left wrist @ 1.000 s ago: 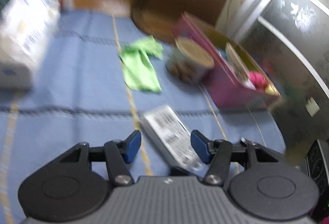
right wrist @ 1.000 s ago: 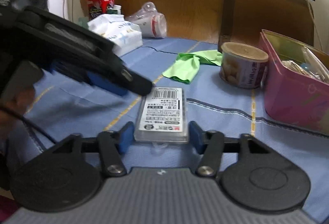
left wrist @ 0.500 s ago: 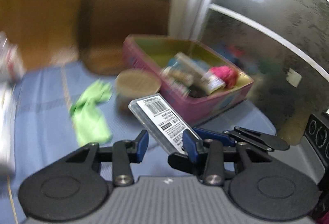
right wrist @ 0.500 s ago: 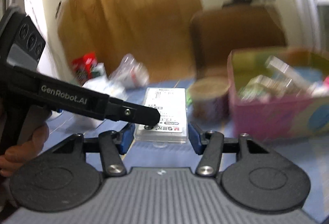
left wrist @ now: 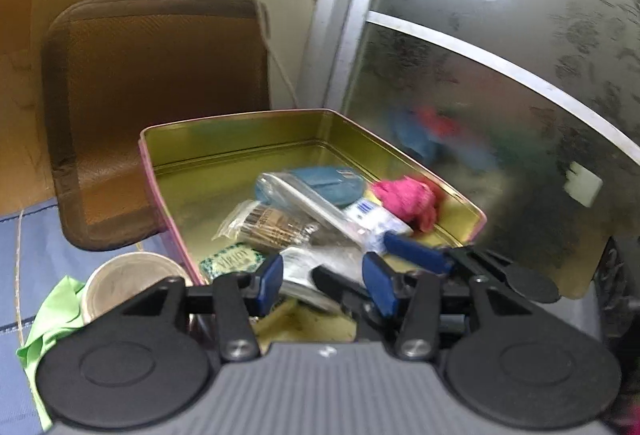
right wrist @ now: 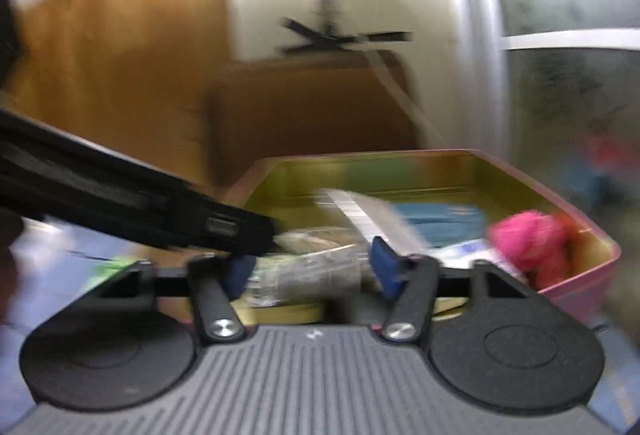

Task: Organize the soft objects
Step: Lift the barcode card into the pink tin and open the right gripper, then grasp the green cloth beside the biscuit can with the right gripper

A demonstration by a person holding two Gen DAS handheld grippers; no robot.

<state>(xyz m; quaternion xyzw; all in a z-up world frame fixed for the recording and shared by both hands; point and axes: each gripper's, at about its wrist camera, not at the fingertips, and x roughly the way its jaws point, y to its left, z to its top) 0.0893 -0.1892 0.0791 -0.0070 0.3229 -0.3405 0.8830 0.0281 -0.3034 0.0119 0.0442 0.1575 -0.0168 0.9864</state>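
Both hand-held grippers hover over the pink tin [left wrist: 168, 195]. Left hand-held gripper [left wrist: 322, 285] & right hand-held gripper [right wrist: 314, 269]: jaws opening, pads not pressing. Clear packet [right wrist: 308, 271] lies btw right fingers, in tin. Pink soft thing [left wrist: 406, 197] ahead-right, green cloth [left wrist: 48, 319] on worktop, left.

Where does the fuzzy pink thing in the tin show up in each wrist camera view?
Left wrist view: the fuzzy pink thing lies right of centre, in the tin's near right corner, above the blue fingertips.
Right wrist view: it lies at the right, against the tin's right wall, blurred.
Shared landmark: the gold-lined pink tin, with the brown chair back behind it.
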